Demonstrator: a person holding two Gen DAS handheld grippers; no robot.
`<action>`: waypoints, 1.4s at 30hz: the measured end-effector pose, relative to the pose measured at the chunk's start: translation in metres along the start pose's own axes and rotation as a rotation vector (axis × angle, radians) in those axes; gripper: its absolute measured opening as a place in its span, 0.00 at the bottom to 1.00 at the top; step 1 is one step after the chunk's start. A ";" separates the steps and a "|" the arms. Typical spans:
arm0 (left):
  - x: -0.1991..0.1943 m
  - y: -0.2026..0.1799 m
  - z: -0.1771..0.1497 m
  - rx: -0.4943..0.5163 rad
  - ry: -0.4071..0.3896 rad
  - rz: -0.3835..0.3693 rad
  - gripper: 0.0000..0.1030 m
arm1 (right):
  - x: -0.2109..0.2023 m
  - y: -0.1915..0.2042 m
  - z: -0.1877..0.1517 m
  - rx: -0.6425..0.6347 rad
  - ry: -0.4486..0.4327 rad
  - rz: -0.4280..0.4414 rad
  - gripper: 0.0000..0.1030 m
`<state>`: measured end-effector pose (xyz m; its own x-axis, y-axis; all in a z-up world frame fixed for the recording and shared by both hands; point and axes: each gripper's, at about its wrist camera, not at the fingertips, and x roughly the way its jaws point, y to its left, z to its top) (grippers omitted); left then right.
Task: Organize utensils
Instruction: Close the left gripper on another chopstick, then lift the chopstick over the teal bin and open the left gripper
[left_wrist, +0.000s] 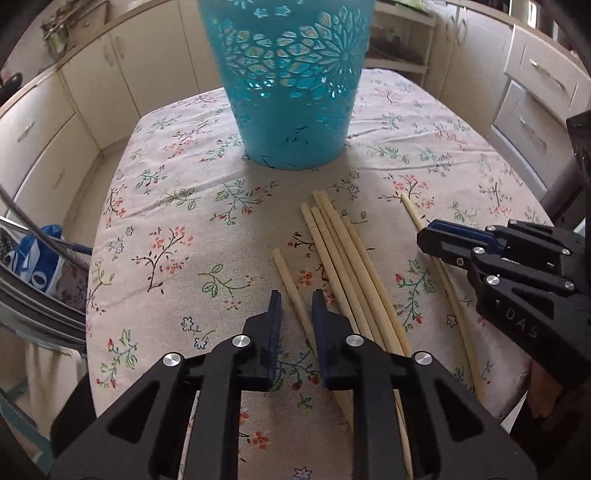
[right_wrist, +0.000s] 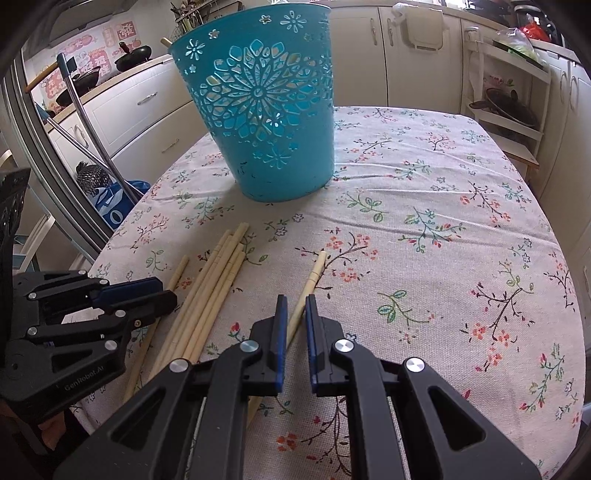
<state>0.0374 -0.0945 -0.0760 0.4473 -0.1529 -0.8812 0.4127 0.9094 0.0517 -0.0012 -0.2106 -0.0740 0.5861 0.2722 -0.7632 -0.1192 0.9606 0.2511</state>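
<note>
Both tools are at the pick-up step, each lined up on a loose chopstick, with nothing lifted yet.

The left tool (left_wrist: 295, 295) has its jaws apart, straddling the single chopstick (left_wrist: 291, 284) that lies on the table (left_wrist: 166, 221) just left of the bundle (left_wrist: 347, 266). The stick runs between the fingers and passes under the tool, but the pads do not appear to touch it.

The right tool (right_wrist: 295, 301) also stands with its jaws apart, a narrow gap between them, and the lone right-hand chopstick (right_wrist: 314, 275) runs through that gap, slanting away ahead. Whether the pads already touch it I cannot tell.

The bucket (right_wrist: 258, 118) stands upright straight ahead of both tools, well beyond the sticks, its rim high above the table.

By my reading, the next move for each tool is to sink a little, close on its stick near the middle so it does not pivot, lift clear of the cloth, then carry forward and up over the rim. The left tool must avoid dragging the bundle just to its right.
</note>
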 end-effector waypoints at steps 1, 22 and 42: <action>0.001 0.001 0.002 -0.003 0.010 -0.006 0.15 | 0.000 0.000 0.000 -0.003 0.001 -0.002 0.10; -0.171 0.025 0.125 -0.081 -0.664 -0.291 0.04 | 0.000 -0.005 0.000 0.035 -0.006 0.028 0.10; -0.092 0.033 0.201 -0.243 -0.809 -0.001 0.05 | 0.002 -0.009 0.004 0.045 0.003 0.045 0.10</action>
<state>0.1695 -0.1285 0.1009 0.9155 -0.2994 -0.2687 0.2725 0.9529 -0.1331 0.0040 -0.2192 -0.0751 0.5786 0.3150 -0.7523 -0.1090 0.9440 0.3115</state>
